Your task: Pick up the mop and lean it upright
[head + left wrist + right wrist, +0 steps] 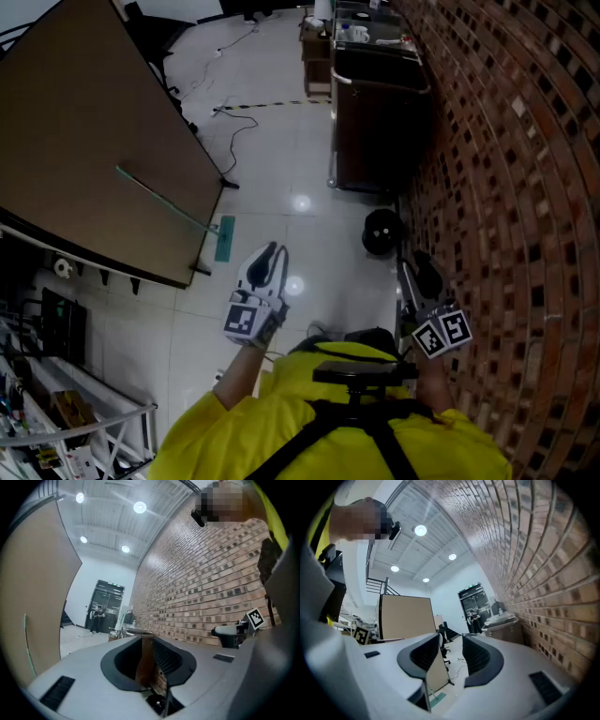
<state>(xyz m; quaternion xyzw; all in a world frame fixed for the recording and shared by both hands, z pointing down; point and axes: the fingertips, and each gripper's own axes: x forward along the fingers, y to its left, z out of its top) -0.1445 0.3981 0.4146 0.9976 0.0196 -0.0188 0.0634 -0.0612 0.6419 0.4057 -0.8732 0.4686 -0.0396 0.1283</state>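
The mop stands leaning against a big brown partition board (84,122): its green head (225,237) rests on the white floor and its thin handle (155,195) slants up and left across the board. The handle (28,648) shows at the far left of the left gripper view, and the mop head (437,699) shows low in the right gripper view. My left gripper (272,253) hovers just right of the mop head, its jaws a narrow slit apart and empty. My right gripper (418,277) is by the brick wall, jaws wide open and empty.
A brick wall (506,187) runs along the right. A dark cabinet (375,122) stands against it, with a black round object (382,232) on the floor in front. Cables (234,122) trail across the floor. Metal shelving (56,403) is at the lower left.
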